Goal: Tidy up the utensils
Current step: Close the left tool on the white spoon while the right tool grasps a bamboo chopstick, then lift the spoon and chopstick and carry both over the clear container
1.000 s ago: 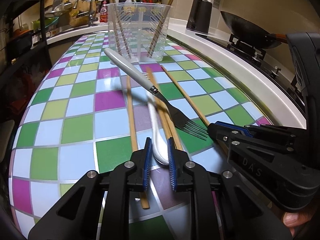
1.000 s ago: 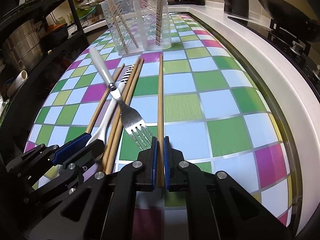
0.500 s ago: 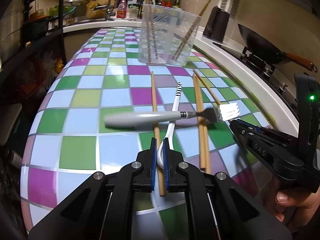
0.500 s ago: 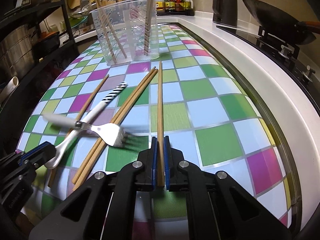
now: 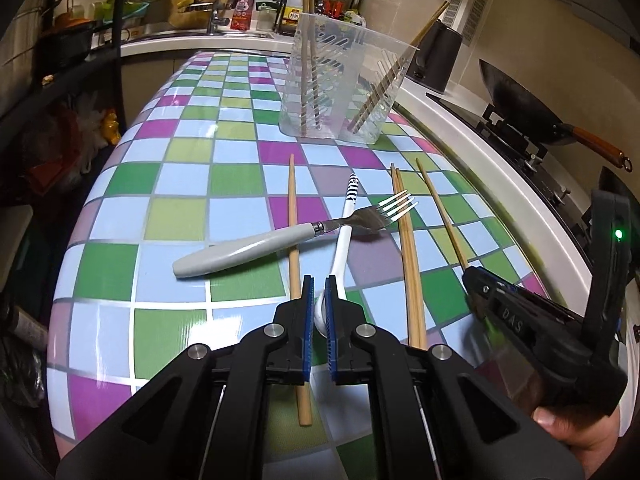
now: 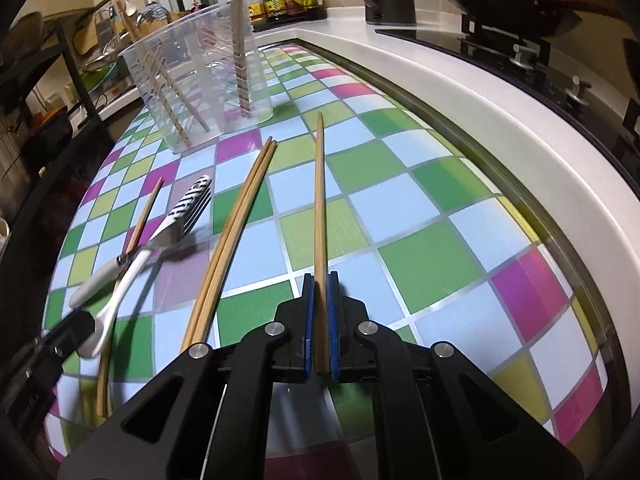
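Fork [image 5: 280,236] has swung round since a second ago: it lay handle toward the holder, now it sits crosswise, tines on the spoon [image 5: 345,240], handle over a loose chopstick [image 5: 295,248]. Your left gripper [image 5: 319,312] has gone from fingers apart to clamped on the spoon's bowl end. Right gripper [image 6: 320,320] is clamped on the single chopstick [image 6: 320,200], same as before. A chopstick pair [image 5: 408,256] lies between spoon and held stick on the checkered desk [image 5: 176,184]. The clear holder [image 5: 340,84] stands farther back, with chopsticks in it. Risk: lift the spoon now and the fork on top tips off, slides, scatters the chopsticks. Grip on the curved bowl may also slip.
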`<state>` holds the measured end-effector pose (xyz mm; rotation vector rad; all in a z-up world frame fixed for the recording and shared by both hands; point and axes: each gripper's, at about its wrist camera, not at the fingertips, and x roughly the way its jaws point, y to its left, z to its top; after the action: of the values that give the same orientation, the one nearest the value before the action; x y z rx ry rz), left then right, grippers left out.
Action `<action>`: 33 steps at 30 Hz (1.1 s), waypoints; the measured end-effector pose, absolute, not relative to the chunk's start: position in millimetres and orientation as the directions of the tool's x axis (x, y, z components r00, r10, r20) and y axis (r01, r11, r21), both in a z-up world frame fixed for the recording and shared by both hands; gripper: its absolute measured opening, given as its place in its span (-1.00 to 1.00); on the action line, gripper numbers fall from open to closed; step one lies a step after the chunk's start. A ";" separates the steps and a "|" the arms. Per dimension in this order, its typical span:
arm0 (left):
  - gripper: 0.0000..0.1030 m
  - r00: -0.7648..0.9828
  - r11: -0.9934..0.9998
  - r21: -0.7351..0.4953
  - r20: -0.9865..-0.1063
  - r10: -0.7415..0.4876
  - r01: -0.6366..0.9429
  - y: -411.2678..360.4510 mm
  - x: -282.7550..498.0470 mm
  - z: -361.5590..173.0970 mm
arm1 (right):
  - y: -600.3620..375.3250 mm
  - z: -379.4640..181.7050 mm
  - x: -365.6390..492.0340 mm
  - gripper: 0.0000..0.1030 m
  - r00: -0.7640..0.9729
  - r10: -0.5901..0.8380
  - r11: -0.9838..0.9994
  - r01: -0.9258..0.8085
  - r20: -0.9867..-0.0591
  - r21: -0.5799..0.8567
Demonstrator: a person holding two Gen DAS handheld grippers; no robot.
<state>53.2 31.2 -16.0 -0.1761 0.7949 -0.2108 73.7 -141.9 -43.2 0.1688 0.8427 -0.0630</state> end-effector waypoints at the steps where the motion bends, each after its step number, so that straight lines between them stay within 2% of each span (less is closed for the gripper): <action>1: -0.89 0.687 0.968 -0.215 -0.685 -0.245 0.131 29.0 52.4 -16.3 | -141.6 -43.6 71.2 -0.87 0.669 0.017 0.987 0.106 -0.743 0.117; 8: -0.90 0.715 0.982 -0.115 -0.674 -0.186 0.147 24.7 32.9 -29.2 | -147.1 -47.4 44.8 -0.87 0.723 0.050 0.997 0.006 -0.689 0.080; 18: -0.83 0.756 0.972 -0.208 -0.618 -0.217 0.110 30.6 22.2 -37.3 | -140.1 -52.9 29.9 -0.84 0.792 -0.004 1.000 0.013 -0.610 0.010; 29: -0.79 0.795 0.987 -0.107 -0.586 -0.157 0.116 10.9 16.5 -40.5 | -136.5 -54.5 20.6 -0.89 0.810 -0.037 0.999 0.031 -0.586 -0.021; 33: -0.76 0.803 0.988 -0.107 -0.576 -0.150 0.107 9.1 13.8 -41.6 | -136.0 -55.9 18.3 -0.89 0.813 -0.041 0.999 0.033 -0.580 -0.024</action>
<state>13.8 9.1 -41.6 -0.0706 0.6230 -0.1376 18.3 -136.0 -55.9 -0.0133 0.6195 -0.0395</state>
